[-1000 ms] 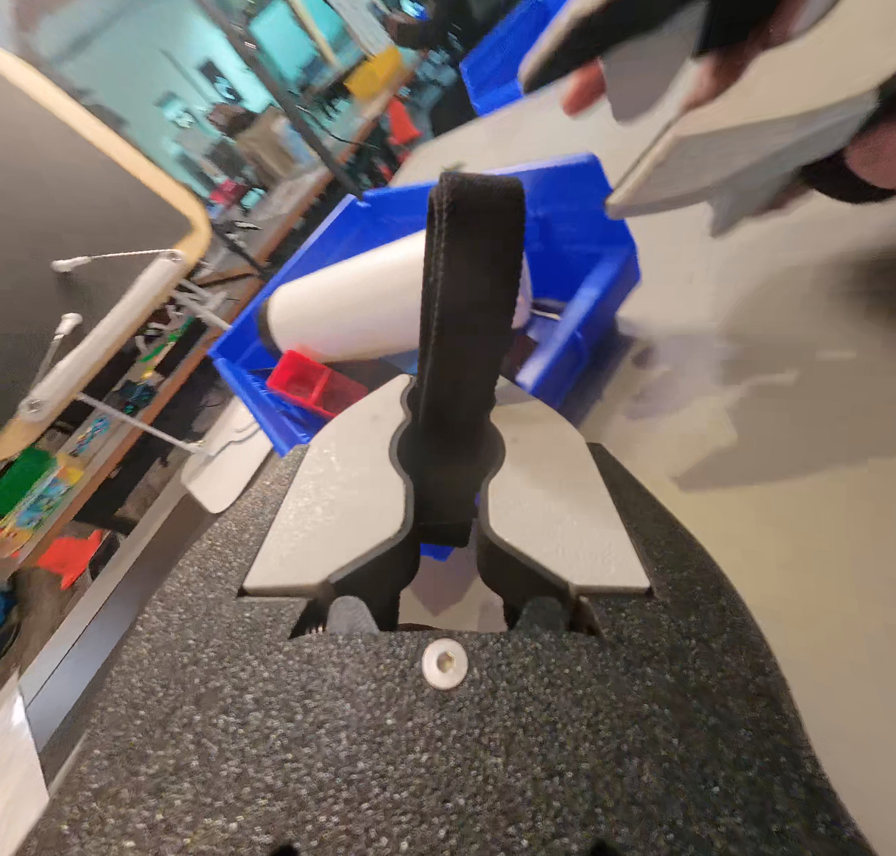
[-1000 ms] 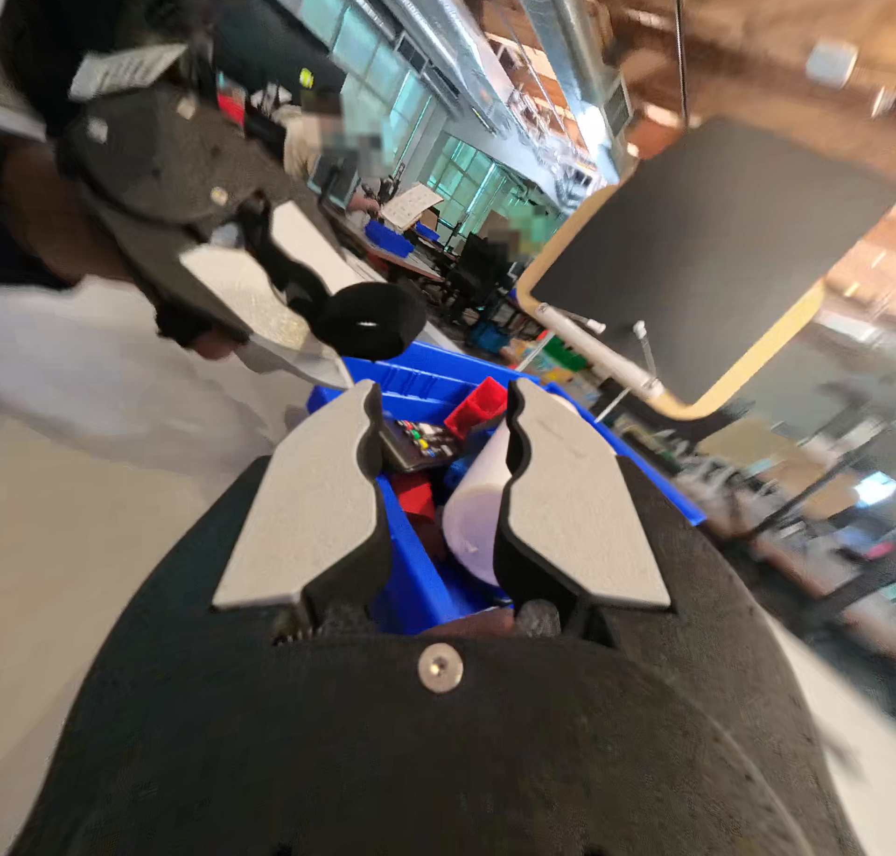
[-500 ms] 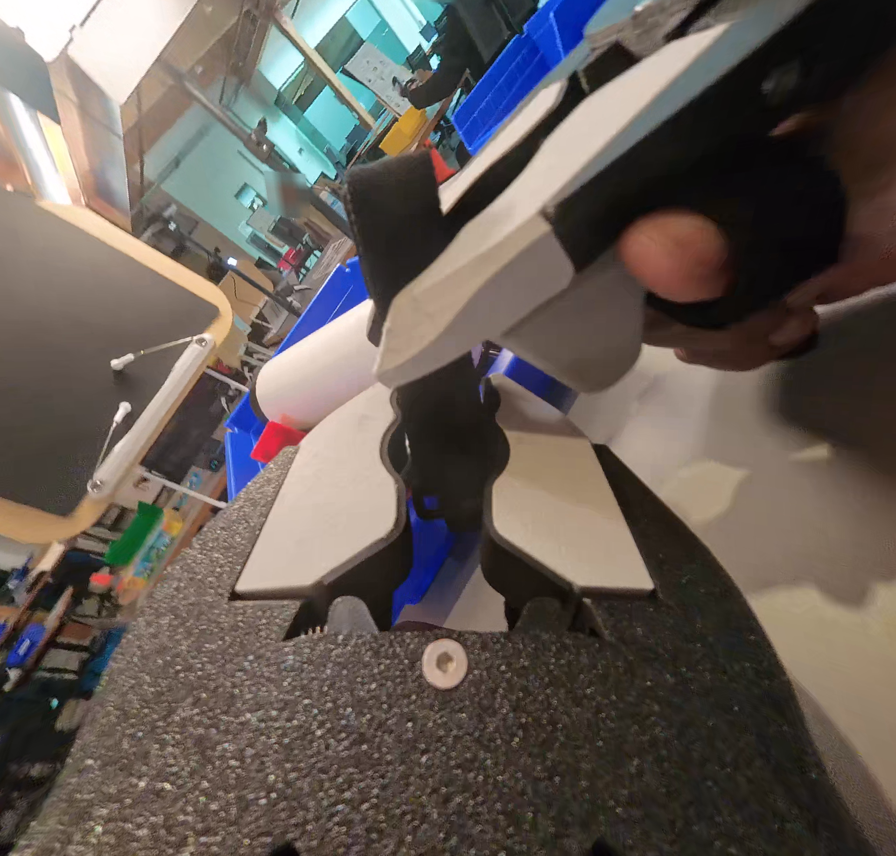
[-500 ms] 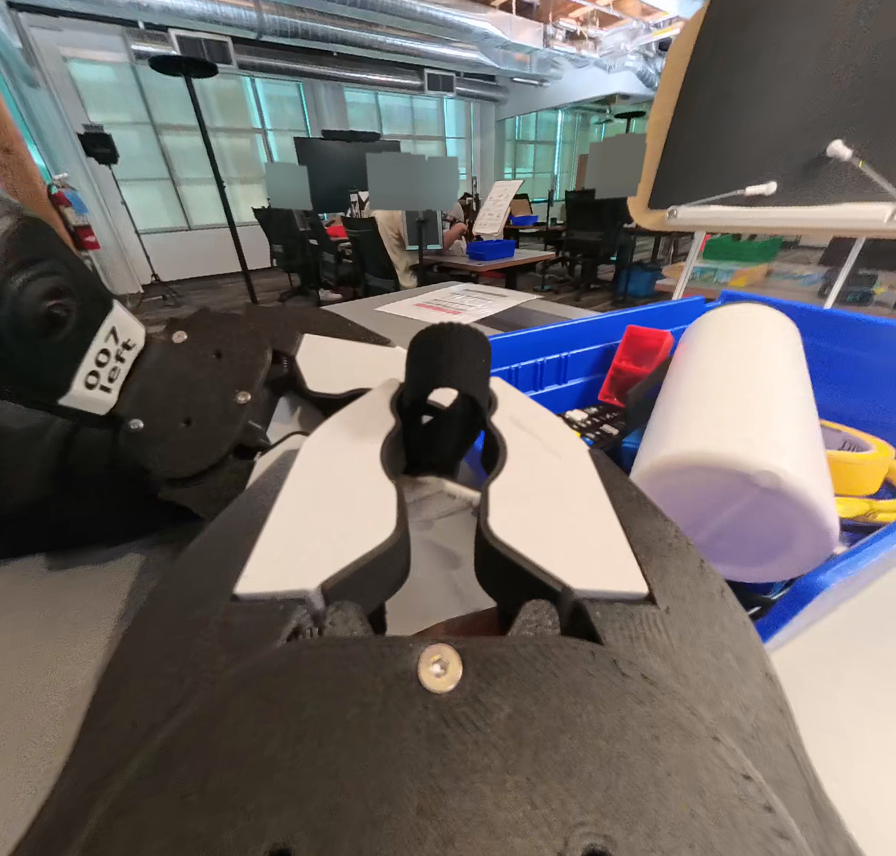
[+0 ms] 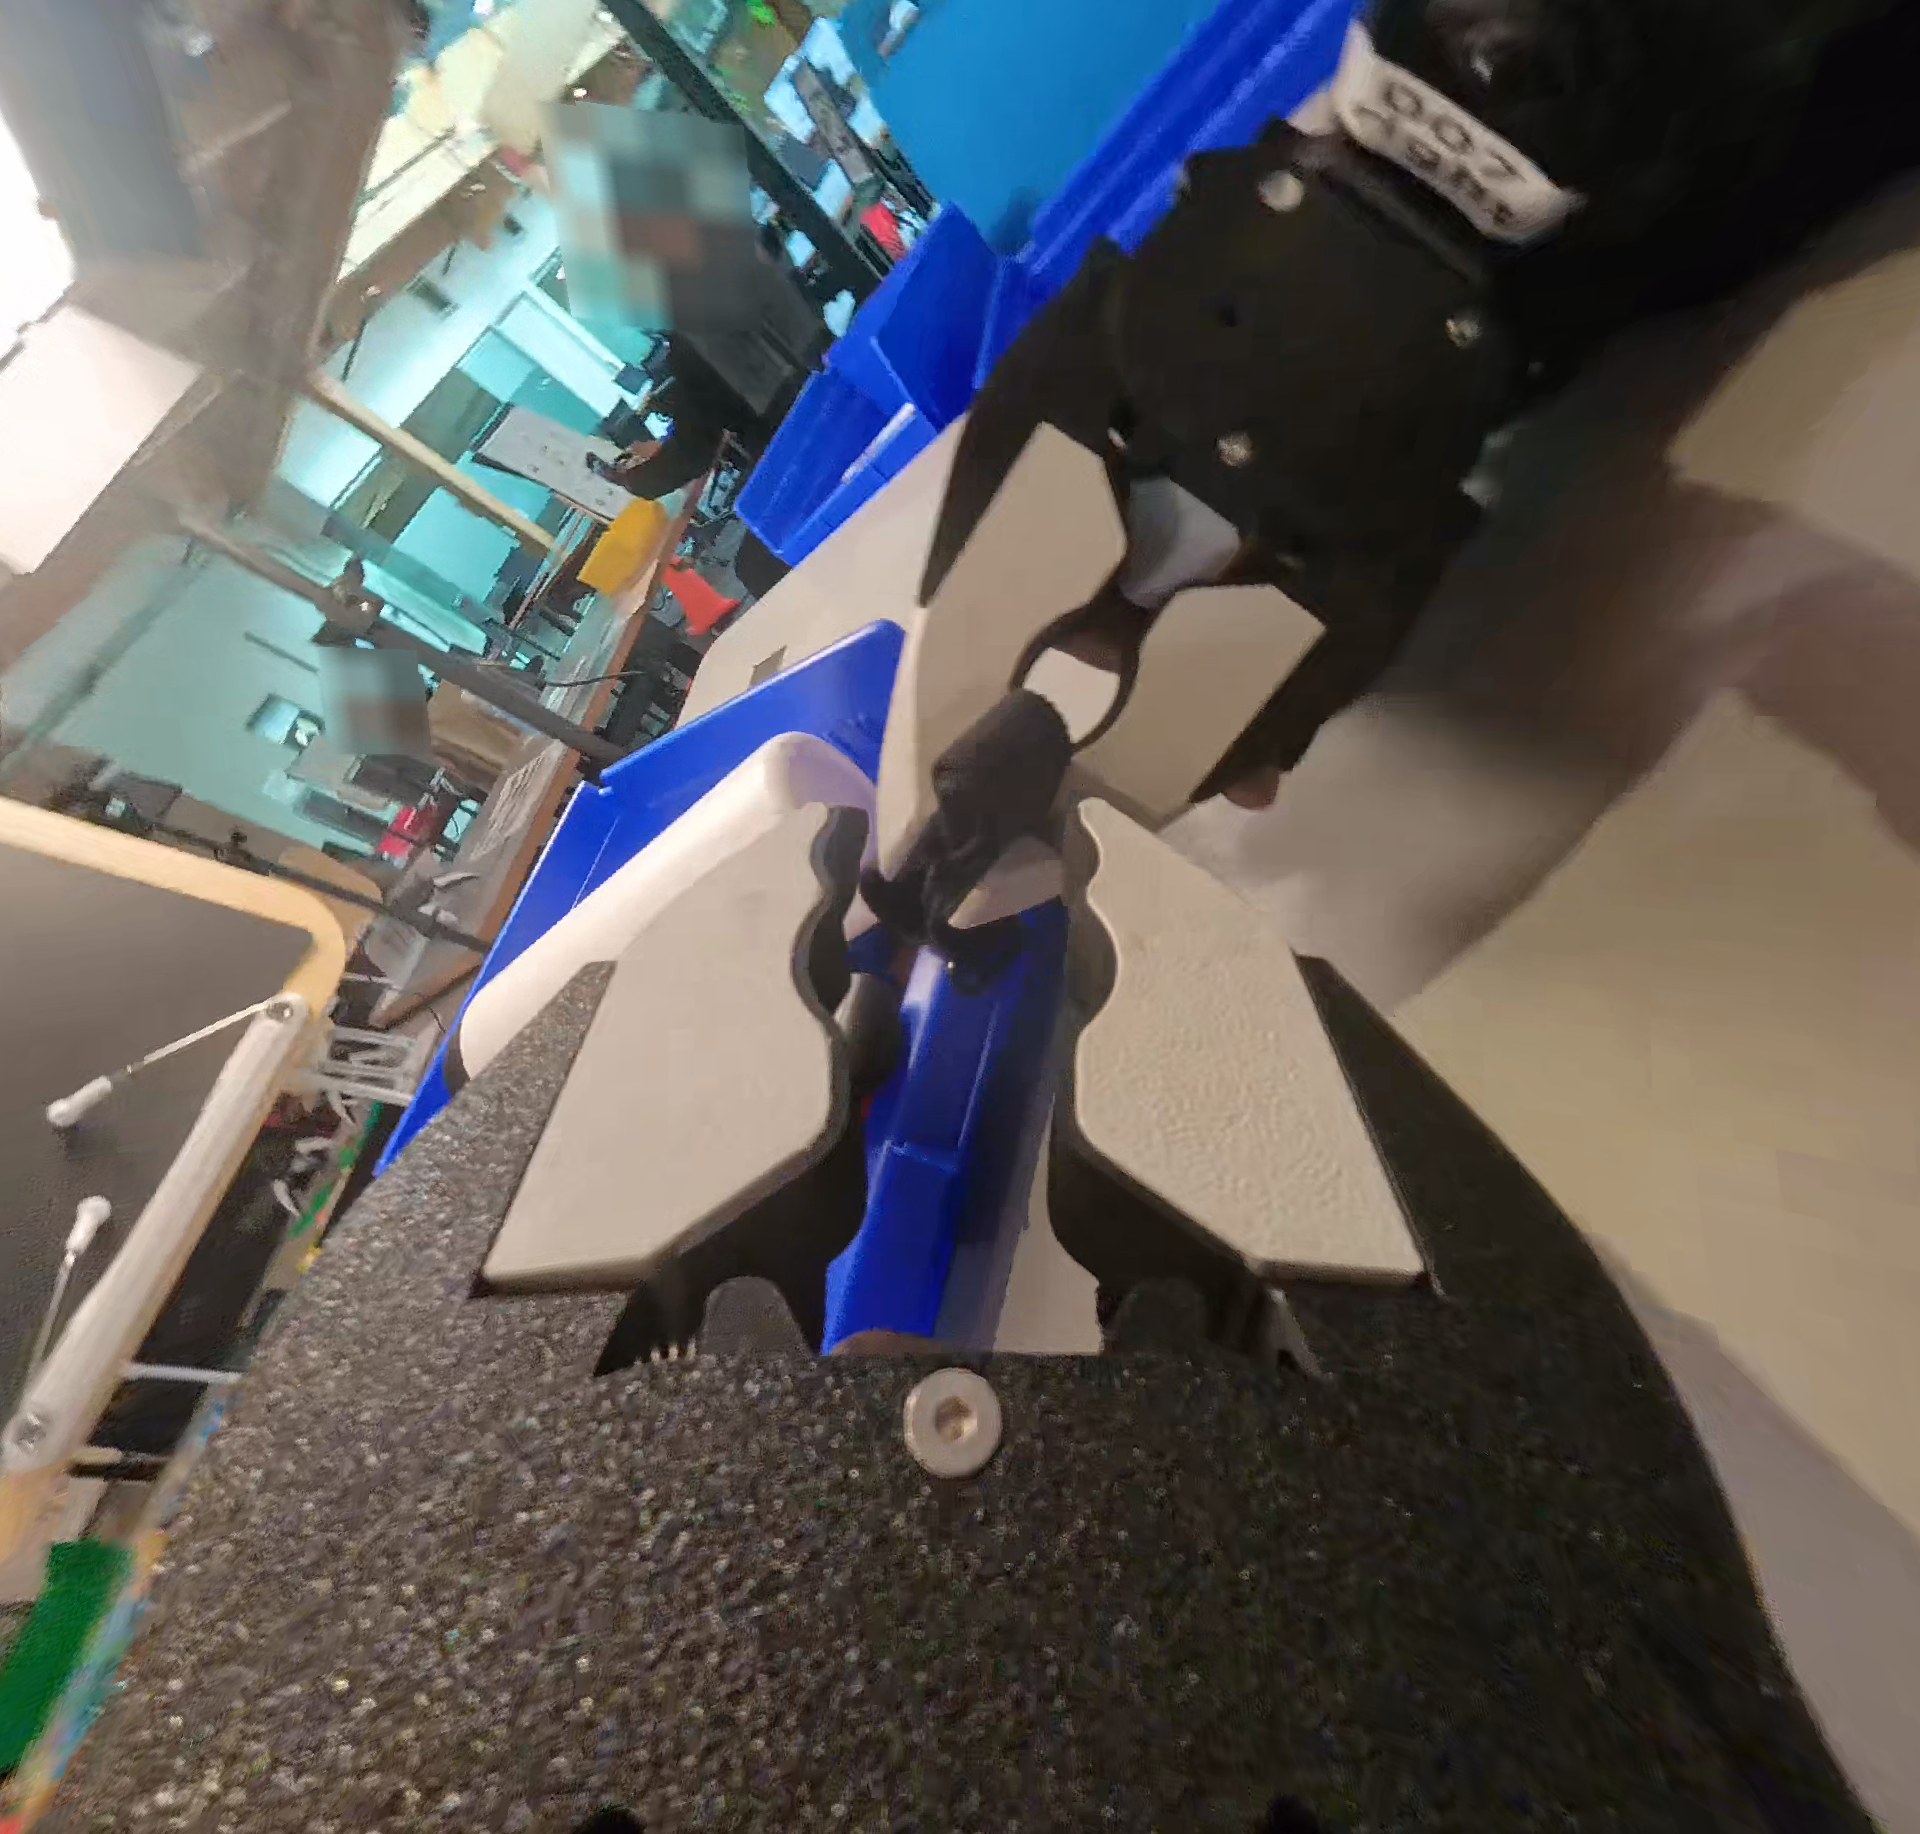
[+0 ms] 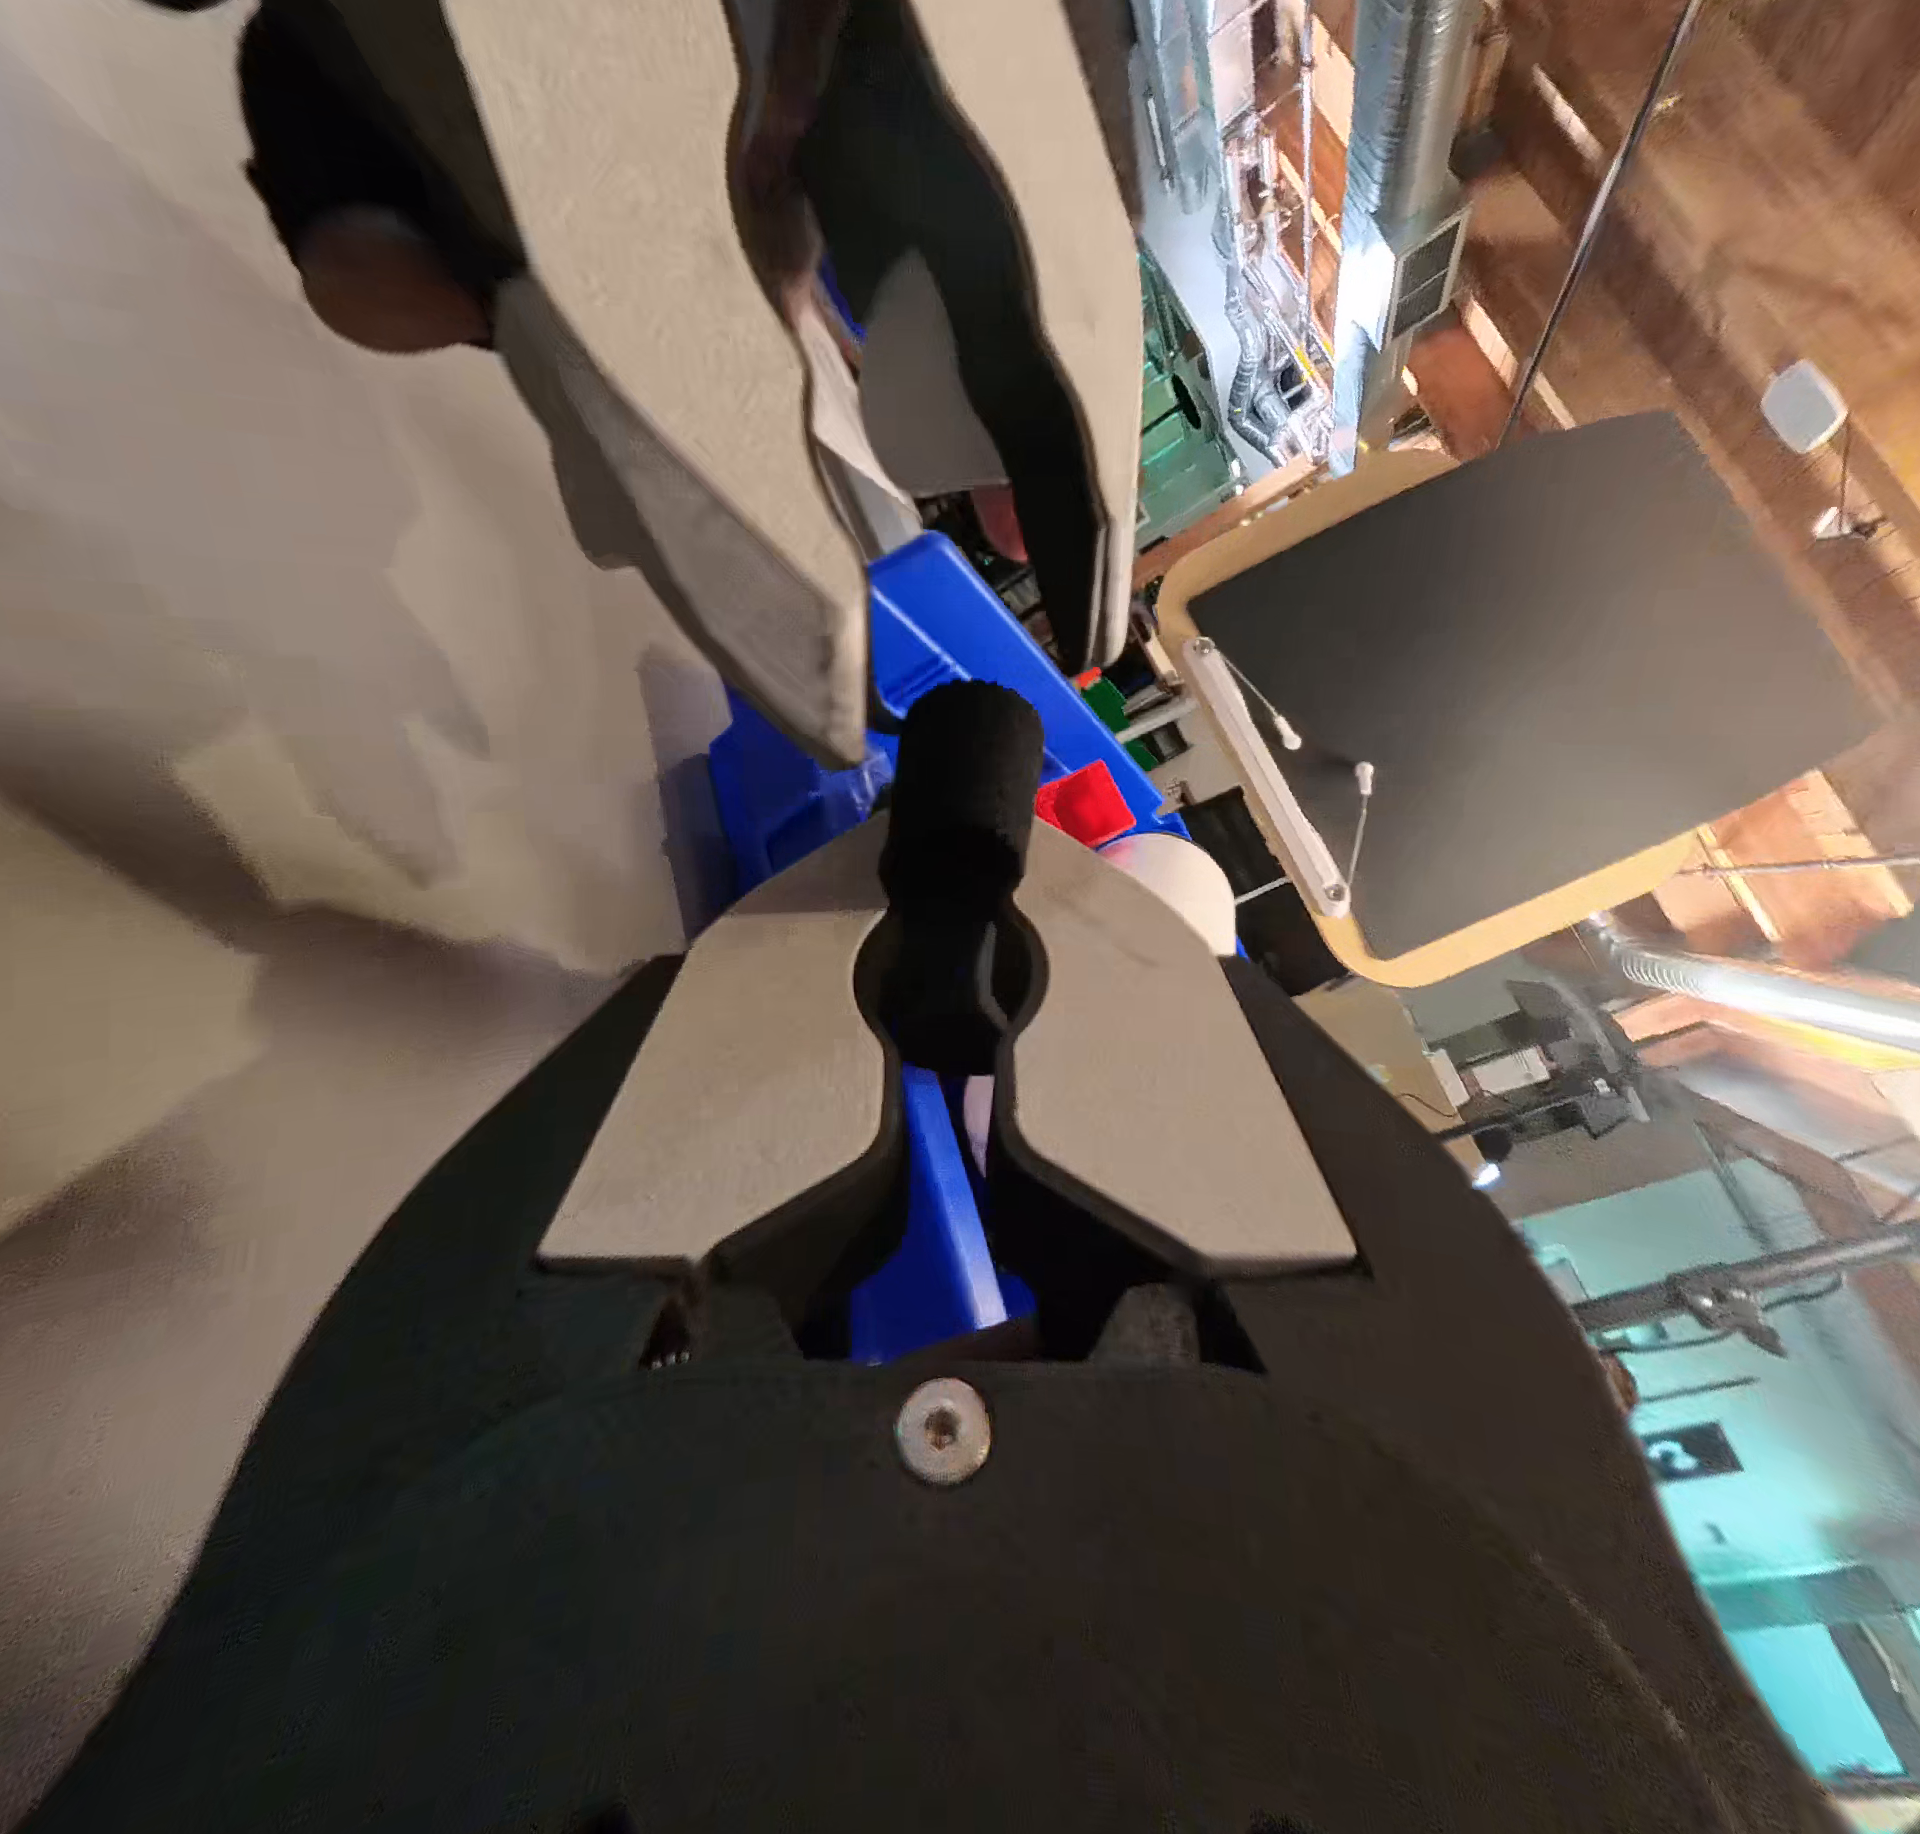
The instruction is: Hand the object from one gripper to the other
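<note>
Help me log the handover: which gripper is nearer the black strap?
Right. The right gripper is clamped on the black strap; the left gripper stands open just short of it.

Right gripper [image 6: 951, 911]: grey fingers are closing to a narrow gap and clamping a black strap loop [image 6: 961, 849] in the rounded notch between them; the loop's top is standing up past the fingertips. In the left wrist view the same gripper [image 5: 1023, 735] is pointing toward the camera, tilted, with a gloved hand [image 5: 1382, 350] gripping its black body.

Left gripper [image 5: 951, 854]: fingers are standing wide apart, gripping nothing; the strap is lying in the gap near the tips, whether touching them cannot be told. In the right wrist view it [image 6: 966, 641] is reaching down from above, tips flanking the loop's top.
</note>
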`<state>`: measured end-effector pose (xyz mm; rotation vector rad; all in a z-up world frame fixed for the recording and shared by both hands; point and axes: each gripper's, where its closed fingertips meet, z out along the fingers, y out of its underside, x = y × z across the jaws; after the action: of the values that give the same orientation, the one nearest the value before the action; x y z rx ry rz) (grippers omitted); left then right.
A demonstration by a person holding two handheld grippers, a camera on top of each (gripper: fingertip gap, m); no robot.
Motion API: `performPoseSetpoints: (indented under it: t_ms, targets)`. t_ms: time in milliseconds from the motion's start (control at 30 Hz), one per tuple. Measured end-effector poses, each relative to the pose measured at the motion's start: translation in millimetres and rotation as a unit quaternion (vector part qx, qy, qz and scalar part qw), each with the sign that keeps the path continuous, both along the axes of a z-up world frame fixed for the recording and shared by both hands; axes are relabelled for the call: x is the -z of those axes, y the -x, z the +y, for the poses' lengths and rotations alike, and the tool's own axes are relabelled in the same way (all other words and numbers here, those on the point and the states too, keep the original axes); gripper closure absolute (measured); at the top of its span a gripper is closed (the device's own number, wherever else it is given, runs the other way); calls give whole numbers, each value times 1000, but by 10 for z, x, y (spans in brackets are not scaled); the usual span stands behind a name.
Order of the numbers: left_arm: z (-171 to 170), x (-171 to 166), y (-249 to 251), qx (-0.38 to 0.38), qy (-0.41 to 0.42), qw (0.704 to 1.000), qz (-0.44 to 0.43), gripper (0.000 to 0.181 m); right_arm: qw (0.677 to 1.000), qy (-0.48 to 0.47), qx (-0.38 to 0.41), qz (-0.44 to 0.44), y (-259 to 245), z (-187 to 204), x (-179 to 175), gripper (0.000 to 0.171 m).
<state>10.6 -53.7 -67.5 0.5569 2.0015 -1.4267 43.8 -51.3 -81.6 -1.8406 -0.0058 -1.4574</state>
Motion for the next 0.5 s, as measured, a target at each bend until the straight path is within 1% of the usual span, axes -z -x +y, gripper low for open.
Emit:
performPoseSetpoints:
  t_ms: [100, 233, 333, 433, 500]
  targets:
    - [3, 61, 44, 14, -16, 1000, -6, 145, 1000, 1, -19, 9, 47, 42, 14, 160]
    - [11, 132, 163, 52, -30, 998, -8, 142, 999, 19, -37, 4, 102, 88, 44, 160]
    - [9, 137, 221, 66, -33, 997, -10, 141, 999, 26, -45, -1, 134, 115, 52, 160]
    - [-25, 171, 238, 65, -33, 997, -21, 144, 997, 33, -70, -2, 205, 173, 78, 160]
    - [-38, 137, 220, 58, -22, 997, -37, 156, 997, 42, -71, -4, 216, 186, 110, 160]
